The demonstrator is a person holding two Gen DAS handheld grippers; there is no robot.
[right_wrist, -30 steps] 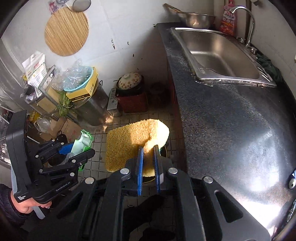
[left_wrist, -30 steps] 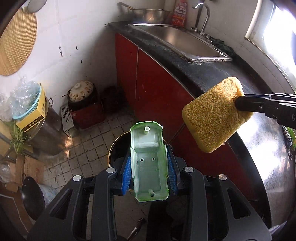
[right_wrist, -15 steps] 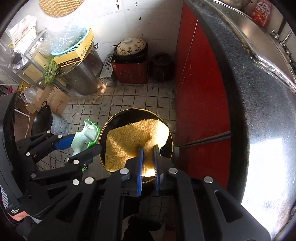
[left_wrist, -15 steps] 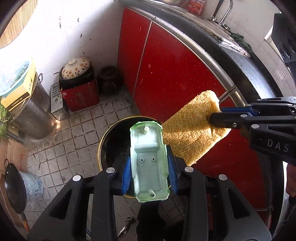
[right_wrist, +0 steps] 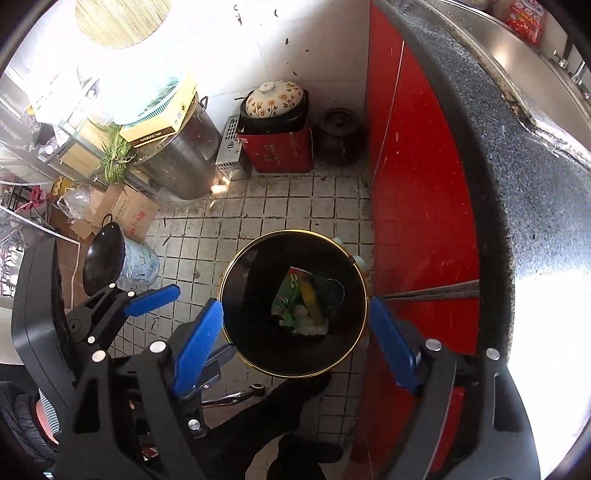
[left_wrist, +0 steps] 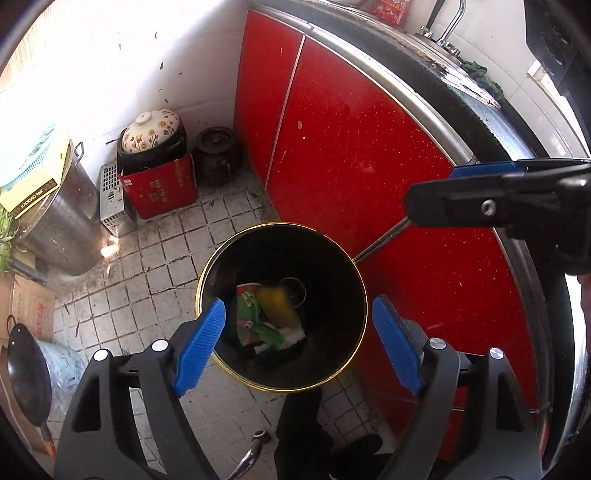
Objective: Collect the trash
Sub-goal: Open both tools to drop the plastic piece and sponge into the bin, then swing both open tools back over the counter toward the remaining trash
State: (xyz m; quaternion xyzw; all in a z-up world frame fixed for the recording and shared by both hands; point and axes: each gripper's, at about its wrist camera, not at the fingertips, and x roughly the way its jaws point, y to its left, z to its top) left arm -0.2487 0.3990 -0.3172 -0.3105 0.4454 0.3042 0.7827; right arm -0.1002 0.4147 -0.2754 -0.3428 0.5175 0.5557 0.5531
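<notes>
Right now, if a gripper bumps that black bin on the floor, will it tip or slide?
The bin looks thin-walled and holds only a sponge and wrappers, so it is probably light and would slide on the tiles. It flares wider at the rim, so a high push might tip it.

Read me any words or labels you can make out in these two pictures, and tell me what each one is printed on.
"KAOKAO" followed by a smaller blurred word: on the dark side band of the yellow cardboard box atop the big steel pot.
Red cardboard box under the flowered ceramic lid: printed characters, too blurred to read.
Brown carton on the floor: red characters, unreadable.
Red packet by the sink: print too small.
Green wrapper in the black bin: no legible words.
</notes>
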